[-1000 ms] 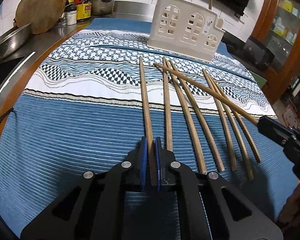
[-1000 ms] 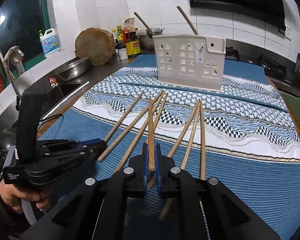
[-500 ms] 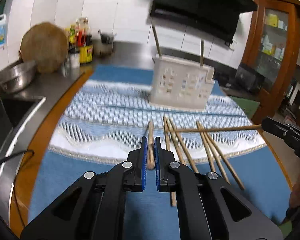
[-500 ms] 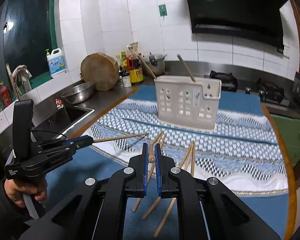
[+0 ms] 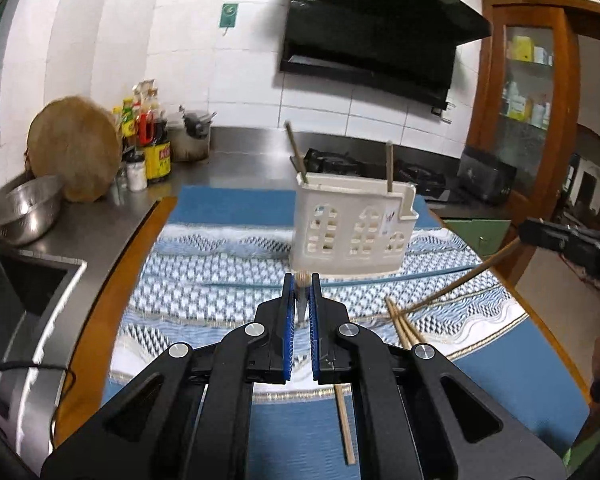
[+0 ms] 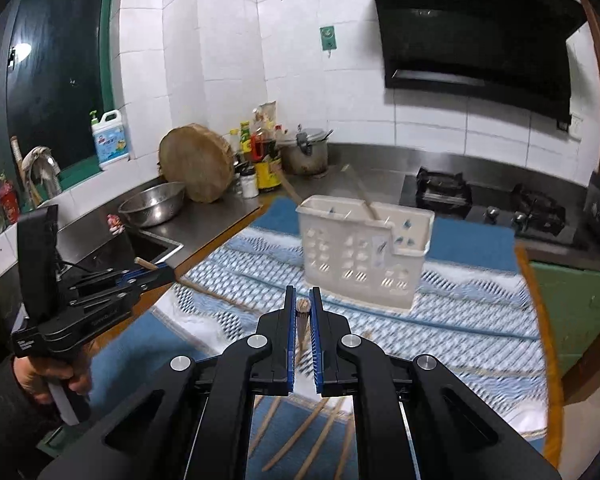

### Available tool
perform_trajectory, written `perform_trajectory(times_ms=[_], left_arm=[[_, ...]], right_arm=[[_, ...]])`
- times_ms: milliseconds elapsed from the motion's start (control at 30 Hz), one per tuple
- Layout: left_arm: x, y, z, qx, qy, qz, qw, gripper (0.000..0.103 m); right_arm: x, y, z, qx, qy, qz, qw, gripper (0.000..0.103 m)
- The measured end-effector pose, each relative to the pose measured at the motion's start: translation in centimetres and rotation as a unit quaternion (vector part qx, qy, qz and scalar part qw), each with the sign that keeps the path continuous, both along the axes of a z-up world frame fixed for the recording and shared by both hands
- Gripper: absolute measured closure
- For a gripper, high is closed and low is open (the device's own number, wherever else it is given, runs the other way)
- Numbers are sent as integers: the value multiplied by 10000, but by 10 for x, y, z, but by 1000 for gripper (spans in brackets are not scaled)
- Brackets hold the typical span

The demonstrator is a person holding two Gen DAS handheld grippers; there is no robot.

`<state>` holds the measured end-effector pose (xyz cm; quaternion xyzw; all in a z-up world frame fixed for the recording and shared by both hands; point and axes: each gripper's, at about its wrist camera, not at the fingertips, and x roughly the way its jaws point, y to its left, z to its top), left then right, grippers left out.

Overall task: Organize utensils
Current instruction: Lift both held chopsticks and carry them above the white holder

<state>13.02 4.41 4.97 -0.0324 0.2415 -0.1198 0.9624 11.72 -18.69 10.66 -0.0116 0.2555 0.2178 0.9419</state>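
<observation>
My left gripper [image 5: 301, 280] is shut on a wooden chopstick [image 5: 302, 278], seen end-on between the blue pads, above the patterned cloth [image 5: 204, 280]. My right gripper [image 6: 302, 304] is shut on another chopstick [image 6: 302, 307] in the same way. Ahead of both stands the white slotted utensil holder [image 5: 352, 228] [image 6: 364, 256], with two chopsticks [image 5: 296, 152] upright in it. In the right wrist view, the left gripper [image 6: 152, 276] appears at the left with its chopstick [image 6: 204, 290] slanting down. Loose chopsticks [image 5: 404, 326] [image 6: 296, 436] lie on the cloth below.
A sink [image 6: 156, 246], a steel bowl [image 6: 152, 202], a round wooden board [image 6: 196, 168], bottles [image 6: 260, 160] and a pot [image 6: 306, 152] line the counter to the left. A gas stove [image 6: 444, 196] sits behind the holder. A person's hand [image 6: 52, 376] grips the left tool.
Both grippers have risen from the cloth, each carrying its chopstick up off the pile. Both views now tilt up toward the holder and wall.
</observation>
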Motion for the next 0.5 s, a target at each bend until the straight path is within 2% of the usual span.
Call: perform_trajectory(times_ms=[367, 500], left_arm=[[24, -18, 55, 36, -223, -438, 9988, 98], [32, -25, 86, 12, -511, -501, 9974, 98]], right_arm=[[38, -28, 68, -391, -442, -398, 9975, 96], [55, -29, 90, -611, -641, -510, 9948, 96]])
